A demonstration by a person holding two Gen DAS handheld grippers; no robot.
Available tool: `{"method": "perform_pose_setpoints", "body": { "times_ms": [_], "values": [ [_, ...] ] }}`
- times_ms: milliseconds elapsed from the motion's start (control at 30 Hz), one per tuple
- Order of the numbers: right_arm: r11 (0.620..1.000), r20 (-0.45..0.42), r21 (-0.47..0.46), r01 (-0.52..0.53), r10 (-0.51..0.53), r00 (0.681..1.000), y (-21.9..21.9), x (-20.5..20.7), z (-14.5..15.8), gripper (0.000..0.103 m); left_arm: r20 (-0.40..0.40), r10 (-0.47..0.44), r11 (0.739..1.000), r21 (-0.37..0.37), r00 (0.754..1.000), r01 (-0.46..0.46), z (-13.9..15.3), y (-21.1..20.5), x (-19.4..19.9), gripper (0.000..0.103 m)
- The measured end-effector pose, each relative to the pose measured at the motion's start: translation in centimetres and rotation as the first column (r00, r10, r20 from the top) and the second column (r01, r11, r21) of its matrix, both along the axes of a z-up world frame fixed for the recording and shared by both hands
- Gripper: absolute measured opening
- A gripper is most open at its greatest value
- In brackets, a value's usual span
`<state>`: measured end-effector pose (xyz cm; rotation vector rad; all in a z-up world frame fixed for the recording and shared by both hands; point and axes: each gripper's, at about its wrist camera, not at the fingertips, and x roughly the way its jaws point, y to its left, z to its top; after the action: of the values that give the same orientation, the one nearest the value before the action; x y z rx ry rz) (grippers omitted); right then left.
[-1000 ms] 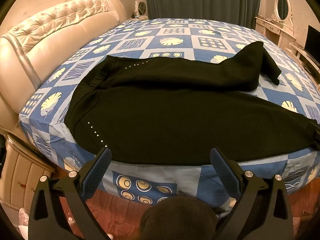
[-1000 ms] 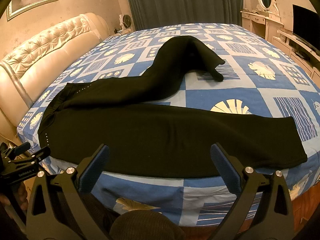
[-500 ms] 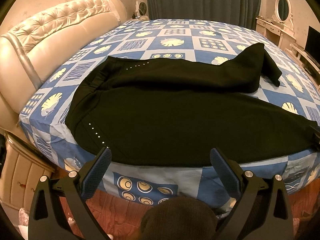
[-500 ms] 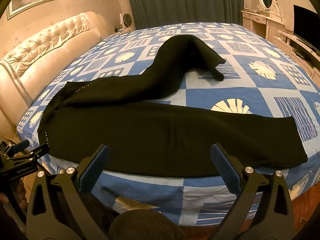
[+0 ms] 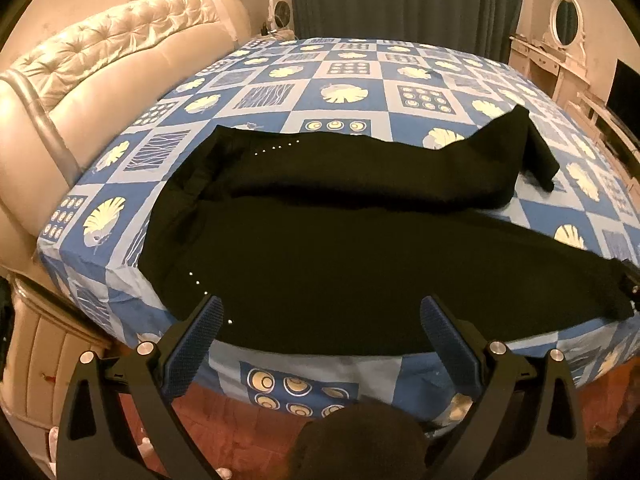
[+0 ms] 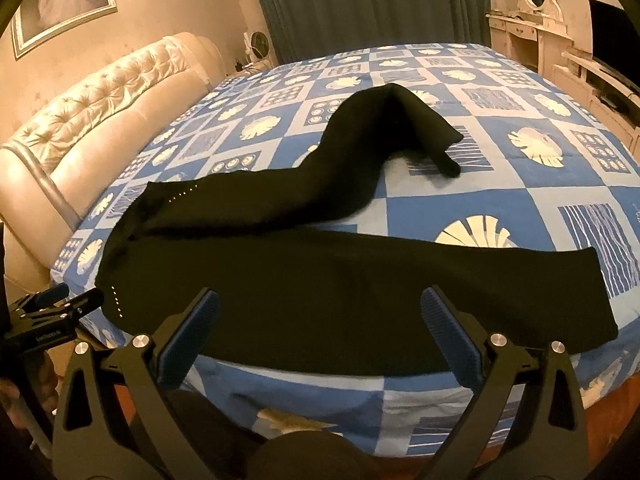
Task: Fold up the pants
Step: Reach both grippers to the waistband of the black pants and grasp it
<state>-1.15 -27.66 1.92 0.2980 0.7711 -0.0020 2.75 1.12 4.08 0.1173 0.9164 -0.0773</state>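
Black pants (image 5: pixel 340 248) lie spread on the blue patterned bed (image 5: pixel 344 92), waistband to the left. The near leg runs flat along the bed's front edge. The far leg (image 6: pixel 360 152) angles away, its end doubled back. My left gripper (image 5: pixel 320 312) is open and empty, held just off the bed's front edge near the waist end. My right gripper (image 6: pixel 320 308) is open and empty over the near leg's front edge (image 6: pixel 360 296). The left gripper (image 6: pixel 56 304) also shows at the left of the right wrist view.
A cream tufted headboard (image 5: pixel 100 60) runs along the bed's left side. Dark curtains (image 6: pixel 368 4) hang behind. A white dresser with an oval mirror (image 6: pixel 536 8) and a TV (image 6: pixel 612 28) stand at the right. Red floor (image 5: pixel 224 424) lies below the bed edge.
Both grippers have drifted very slightly; the pants and jaws are unchanged.
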Motion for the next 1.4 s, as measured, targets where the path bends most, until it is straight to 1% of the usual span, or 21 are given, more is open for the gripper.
{"method": "perform_pose_setpoints", "body": {
  "times_ms": [167,233,400,533,600,767,833,900,967,1067,1133,1167,1233,1300,1400],
  "values": [
    [1.0,-0.014,0.023,-0.006,0.006,1.0,0.3,1.7,0.1,0.101,0.002,-0.005,1.0,0.03,1.0,0.005,0.8,0.5,1.3,0.099],
    [0.999,-0.017,0.037,-0.009,0.01,1.0,0.4,2.6,0.2,0.101,-0.003,-0.014,0.999,0.032,1.0,0.014,1.0,0.6,1.8,0.099],
    [0.999,-0.027,0.049,-0.021,0.023,0.999,0.6,4.6,0.1,0.101,-0.028,-0.03,0.999,0.042,0.999,0.031,0.7,0.8,3.6,0.099],
    [0.998,-0.028,0.048,-0.042,0.043,0.999,0.9,6.5,0.3,0.101,-0.056,-0.039,0.999,0.028,0.998,0.04,0.6,1.0,5.4,0.099],
    [0.997,-0.026,0.045,-0.057,0.058,0.998,1.0,7.5,0.6,0.101,-0.056,-0.047,0.999,0.025,0.997,0.048,0.7,1.1,6.6,0.099],
    [0.993,-0.011,0.039,-0.113,0.113,0.994,1.4,10.4,1.2,0.101,-0.041,-0.056,0.997,0.053,0.998,0.058,0.8,1.3,9.2,0.099],
    [0.987,-0.005,0.048,-0.153,0.153,0.988,1.5,11.7,1.4,0.101,-0.043,-0.062,0.996,0.059,0.997,0.064,0.7,1.6,10.3,0.099],
    [0.978,0.001,0.035,-0.203,0.203,0.979,1.9,13.5,1.6,0.101,-0.05,-0.072,0.995,0.064,0.996,0.075,0.5,2.1,11.9,0.099],
    [0.972,-0.013,0.022,-0.234,0.235,0.972,2.1,15.1,1.3,0.101,-0.055,-0.074,0.994,0.077,0.996,0.078,0.1,2.7,13.5,0.099],
    [0.967,-0.038,0.026,-0.253,0.254,0.966,2.4,17.4,0.8,0.101,-0.068,-0.075,0.993,0.083,0.995,0.08,-0.7,4.6,16.5,0.099],
    [0.966,-0.049,0.03,-0.258,0.259,0.965,2.6,18.5,0.3,0.101,-0.075,-0.06,0.995,0.071,0.995,0.065,-1.3,6.3,18.4,0.099],
    [0.964,-0.056,0.036,-0.262,0.264,0.963,2.7,19.0,0.0,0.101,-0.083,-0.052,0.997,0.051,0.995,0.056,-1.7,7.3,19.6,0.099],
    [0.961,-0.068,0.048,-0.272,0.275,0.959,3.0,19.9,-0.8,0.101,-0.119,-0.064,0.998,-0.024,0.991,0.061,-2.6,9.6,22.0,0.099],
    [0.957,-0.079,0.059,-0.284,0.288,0.954,3.5,20.4,-1.6,0.101,-0.14,-0.067,0.995,-0.086,0.988,0.055,-3.3,11.3,23.6,0.099],
    [0.948,-0.102,0.072,-0.309,0.315,0.943,4.4,20.8,-3.0,0.101,-0.173,-0.045,0.991,-0.133,0.984,0.022,-4.4,14.2,26.4,0.099]
  ]
}}
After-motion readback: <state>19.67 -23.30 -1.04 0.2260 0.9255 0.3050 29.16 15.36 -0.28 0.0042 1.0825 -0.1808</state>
